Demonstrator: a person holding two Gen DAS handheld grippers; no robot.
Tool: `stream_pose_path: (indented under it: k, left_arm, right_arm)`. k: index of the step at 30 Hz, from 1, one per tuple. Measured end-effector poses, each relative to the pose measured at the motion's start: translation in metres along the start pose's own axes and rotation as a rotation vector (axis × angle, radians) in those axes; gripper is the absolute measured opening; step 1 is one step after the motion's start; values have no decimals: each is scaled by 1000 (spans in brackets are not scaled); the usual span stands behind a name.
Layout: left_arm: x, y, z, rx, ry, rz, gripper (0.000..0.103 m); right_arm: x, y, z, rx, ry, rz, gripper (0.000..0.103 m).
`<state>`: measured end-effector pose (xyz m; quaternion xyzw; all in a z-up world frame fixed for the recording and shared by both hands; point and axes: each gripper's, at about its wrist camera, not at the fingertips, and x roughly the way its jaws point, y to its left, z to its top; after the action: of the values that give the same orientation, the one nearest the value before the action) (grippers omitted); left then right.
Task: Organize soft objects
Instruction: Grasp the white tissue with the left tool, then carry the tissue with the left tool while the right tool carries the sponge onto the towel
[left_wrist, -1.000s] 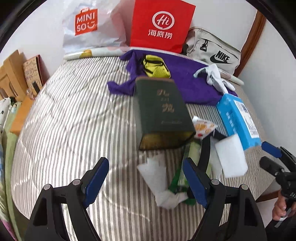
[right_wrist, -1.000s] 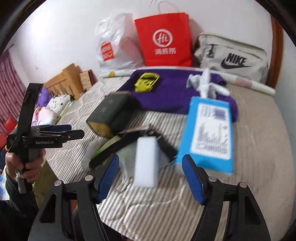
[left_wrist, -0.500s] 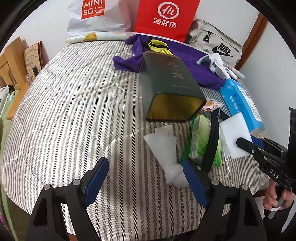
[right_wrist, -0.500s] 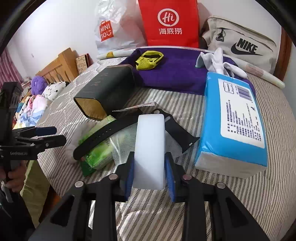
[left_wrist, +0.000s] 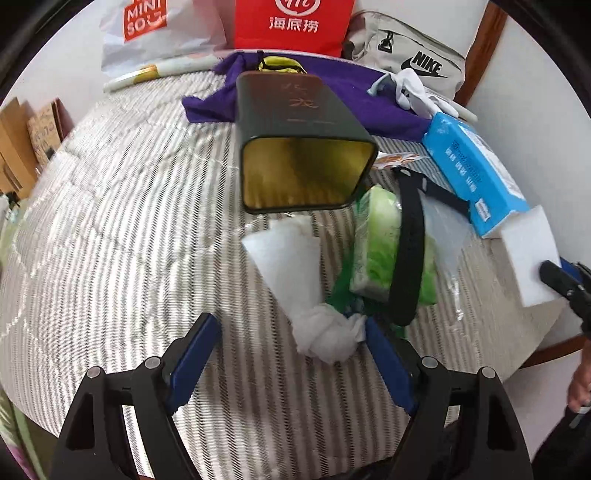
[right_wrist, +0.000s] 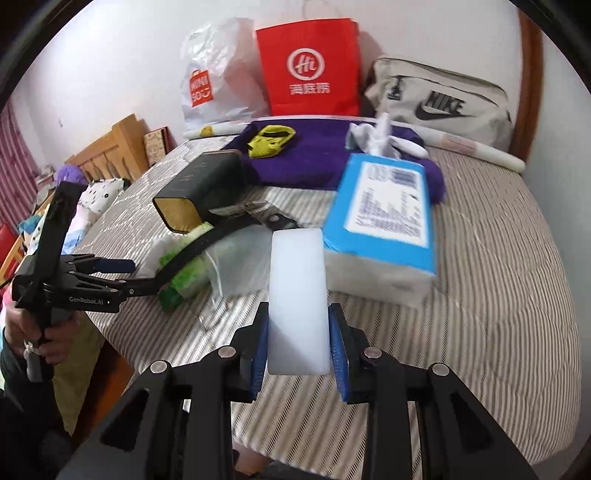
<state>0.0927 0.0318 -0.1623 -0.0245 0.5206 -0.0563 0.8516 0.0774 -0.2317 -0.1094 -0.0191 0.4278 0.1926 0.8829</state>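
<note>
My right claw (right_wrist: 298, 341) pinches the white sponge (right_wrist: 298, 295), its long axis pointing straight ahead, lifted above the bed (right_wrist: 498, 295). My left claw (left_wrist: 288, 363) gapes empty; the tin's (left_wrist: 306, 173) mouth faces it.

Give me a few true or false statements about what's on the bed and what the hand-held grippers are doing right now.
1. The right hand-held gripper is shut on the white sponge. True.
2. The left hand-held gripper grips the crumpled tissue. False: it is open, with the tissue lying between its fingers.
3. The dark tin lies on its side, open end toward the left camera. True.
4. A black strap lies across the green packet. True.
5. The yellow item rests on the blue pack. False: it rests on the purple cloth.
</note>
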Motion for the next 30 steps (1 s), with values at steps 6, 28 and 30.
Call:
stream_pose_path:
  k: [6, 28, 30]
  left_arm:
    - [-3, 12, -4, -4, -5, 59, 80]
    - [-8, 12, -6, -5, -103, 56, 25]
    - [-9, 11, -7, -17, -101, 25, 25]
  right_arm:
    - [-1, -16, -15, 31, 19, -22, 30]
    - [24, -31, -32, 75, 80, -52, 30]
    - [24, -32, -32, 78, 83, -49, 30]
